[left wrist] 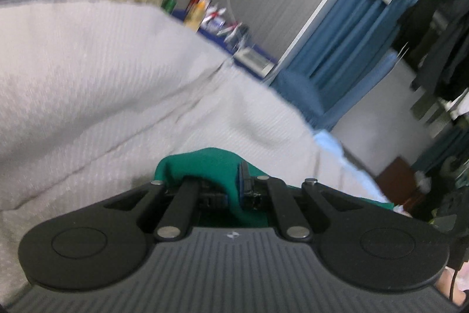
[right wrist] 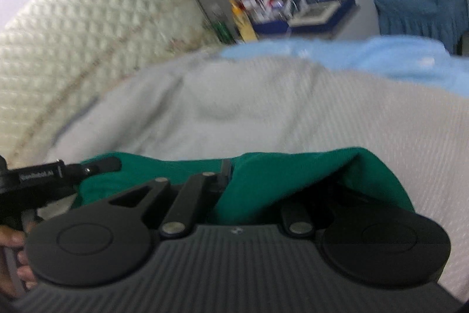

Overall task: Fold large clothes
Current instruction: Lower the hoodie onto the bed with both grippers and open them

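My left tongs (left wrist: 234, 187) are pinched nearly closed on a fold of the green garment (left wrist: 205, 163); the cloth bunches up over and between the two fingers, and only a narrow gap packed with fabric shows between the blue-edged pads. My right tongs (right wrist: 231, 175) are likewise clamped on the green garment (right wrist: 287, 175): the left finger stands bare against the cloth, the right finger is buried under a draped fold, so the exact closure there I cannot read, but fabric is held between them. In the right wrist view the green cloth runs leftward from my right tongs to the left tongs (right wrist: 96, 163), which enter from the left edge gripping the same edge of the garment, so the piece is stretched between the two tools. Directly ahead of and beneath both tongs lies a white ribbed bedspread (left wrist: 102, 72), with a seam crossing diagonally ahead of the left tongs. Beyond it, ahead of the right tongs, a light blue cloth (right wrist: 366, 55) lies along the far edge of the bed. Farther left of the right tongs rises a quilted cream headboard (right wrist: 73, 34). Farther ahead, a blue table (right wrist: 307, 19) holds blurred bottles and small items; a blue curtain (left wrist: 346, 37) hangs to the right of it. Both views are motion-blurred.
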A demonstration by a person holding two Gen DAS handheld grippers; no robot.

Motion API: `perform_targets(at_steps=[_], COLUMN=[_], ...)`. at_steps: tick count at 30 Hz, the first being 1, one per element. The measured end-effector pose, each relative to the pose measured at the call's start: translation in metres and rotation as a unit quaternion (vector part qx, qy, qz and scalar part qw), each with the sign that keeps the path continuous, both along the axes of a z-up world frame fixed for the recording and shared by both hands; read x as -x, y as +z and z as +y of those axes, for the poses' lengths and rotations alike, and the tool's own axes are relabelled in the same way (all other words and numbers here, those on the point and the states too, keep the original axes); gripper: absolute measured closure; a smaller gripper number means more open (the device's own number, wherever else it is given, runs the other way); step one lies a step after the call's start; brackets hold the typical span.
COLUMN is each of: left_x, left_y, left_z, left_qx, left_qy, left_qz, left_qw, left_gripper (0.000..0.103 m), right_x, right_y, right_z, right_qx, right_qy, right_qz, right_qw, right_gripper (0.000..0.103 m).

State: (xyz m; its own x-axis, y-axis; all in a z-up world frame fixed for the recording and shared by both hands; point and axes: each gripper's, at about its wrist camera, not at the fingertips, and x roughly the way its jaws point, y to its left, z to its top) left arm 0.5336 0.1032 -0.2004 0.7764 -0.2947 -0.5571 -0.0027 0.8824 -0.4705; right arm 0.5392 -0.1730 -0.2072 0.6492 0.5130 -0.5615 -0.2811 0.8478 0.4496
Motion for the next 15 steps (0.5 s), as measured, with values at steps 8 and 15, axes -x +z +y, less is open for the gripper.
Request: perform_targets(at_steps=[8,15], left_x=[-0.010,0.033], left_y=[0.002,0.052], left_z=[0.000,-0.011], left_qx=[-0.006,-0.039], left_qy=[0.002,0.017], left_qz=[0.029,0.017], left_qw=[0.9995,0.9990], left_gripper=[0.087,0.041], right_x=[-0.001,0.030], right_y=[-0.001,0.031], right_z=[0.006,0.004], right_qx=[0.020,0.039], right_qy=[0.002,-0.011], right_qz=[0.012,-0.012], right_qw=[1.000,0.999], right_gripper=[0.084,0.042])
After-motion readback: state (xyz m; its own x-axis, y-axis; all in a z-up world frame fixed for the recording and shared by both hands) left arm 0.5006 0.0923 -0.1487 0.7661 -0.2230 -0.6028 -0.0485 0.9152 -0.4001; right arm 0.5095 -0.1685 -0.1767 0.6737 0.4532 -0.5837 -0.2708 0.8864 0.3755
